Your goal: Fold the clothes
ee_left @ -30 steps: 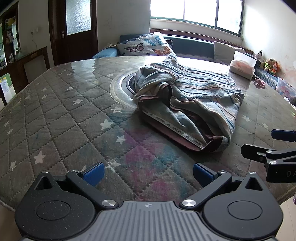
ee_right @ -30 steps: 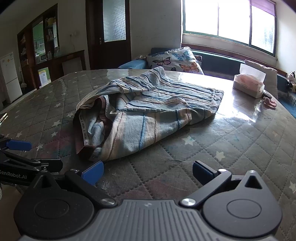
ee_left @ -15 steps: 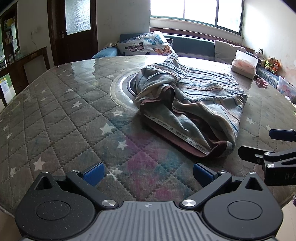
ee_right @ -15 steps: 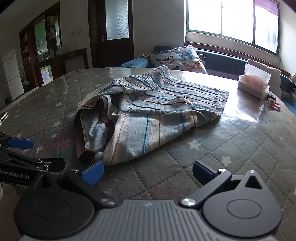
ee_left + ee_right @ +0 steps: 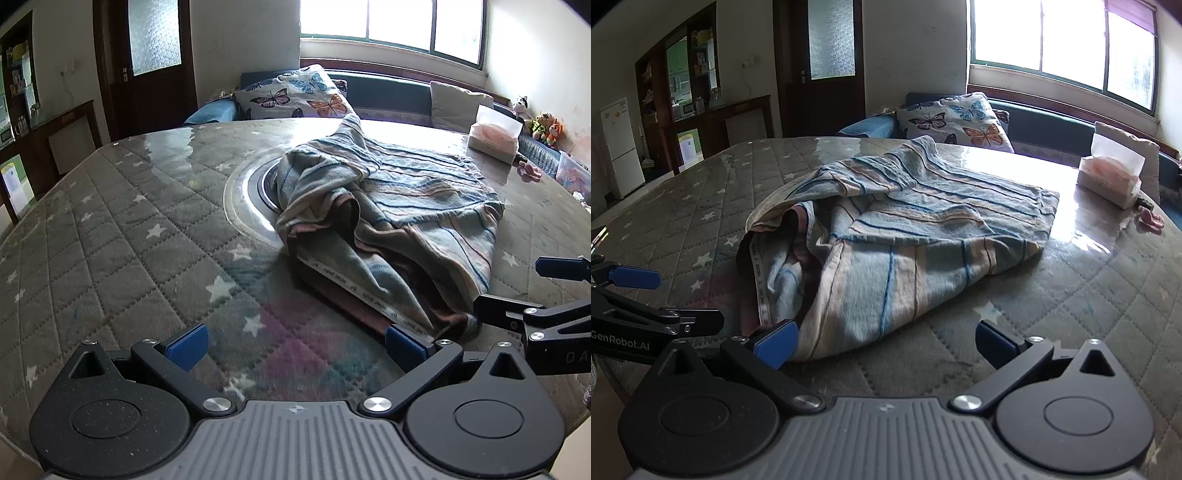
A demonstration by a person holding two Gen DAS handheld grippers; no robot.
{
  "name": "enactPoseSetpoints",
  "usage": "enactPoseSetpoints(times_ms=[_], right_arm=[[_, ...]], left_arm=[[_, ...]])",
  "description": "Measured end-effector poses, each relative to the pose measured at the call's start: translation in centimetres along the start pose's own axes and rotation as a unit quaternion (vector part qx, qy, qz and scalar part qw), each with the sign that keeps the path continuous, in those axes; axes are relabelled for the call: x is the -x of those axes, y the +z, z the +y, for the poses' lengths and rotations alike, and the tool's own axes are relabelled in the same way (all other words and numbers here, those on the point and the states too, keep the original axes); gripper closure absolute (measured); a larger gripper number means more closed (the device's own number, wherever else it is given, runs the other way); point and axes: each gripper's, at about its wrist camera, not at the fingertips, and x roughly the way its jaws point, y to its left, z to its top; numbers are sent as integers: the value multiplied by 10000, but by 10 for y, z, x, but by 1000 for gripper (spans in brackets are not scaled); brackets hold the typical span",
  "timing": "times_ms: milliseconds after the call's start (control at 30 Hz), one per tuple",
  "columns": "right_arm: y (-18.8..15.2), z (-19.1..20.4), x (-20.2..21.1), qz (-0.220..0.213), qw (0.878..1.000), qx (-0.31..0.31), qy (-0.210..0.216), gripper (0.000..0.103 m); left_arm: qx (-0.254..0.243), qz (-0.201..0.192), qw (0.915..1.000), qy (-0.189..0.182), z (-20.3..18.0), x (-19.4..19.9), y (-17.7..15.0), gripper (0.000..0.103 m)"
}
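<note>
The garment, a striped blue-and-tan thing, lies crumpled near the middle of the table, partly over a round inset. It's dead ahead of both claws, near hem closest to them. Long axis runs from that near edge away toward the window, tilting right.

Left gripper is spread wide, nothing in it; its right pad sits just beside the hem's dark corner, garment up and to its right. Right gripper is wide too, empty; its left pad is at the hem's light corner, cloth ahead and to its left. So they bracket the near hem, left claw on the left corner, right on the right. Both about equally near, I'd say; likely next is a pinch at each corner.

Writing: "GenRobot.AI" on the left claw's body in the right view; "DA…" cut off on the other. Hem tape has print, too small to read. Tissue box far right, no legible label.
</note>
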Motion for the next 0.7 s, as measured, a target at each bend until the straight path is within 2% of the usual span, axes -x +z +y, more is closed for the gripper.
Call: enactPoseSetpoints(times_ms=[133, 400, 600, 700], right_arm=[[9, -3, -6, 6, 10000, 24, 10, 0], [34, -15, -26, 31, 9999, -114, 79, 0], [53, -25, -42, 29, 9998, -172, 42, 0], [60, -31, -49, 7, 9998, -181, -15, 0]], left_arm=[[-81, -87, 9999, 40, 1, -3, 11, 0], [-362, -514, 9979, 156, 2, -13, 50, 0], [-831, -782, 9934, 138, -7, -31, 83, 1], [-1111, -818, 9904, 5, -18, -45, 94, 2]])
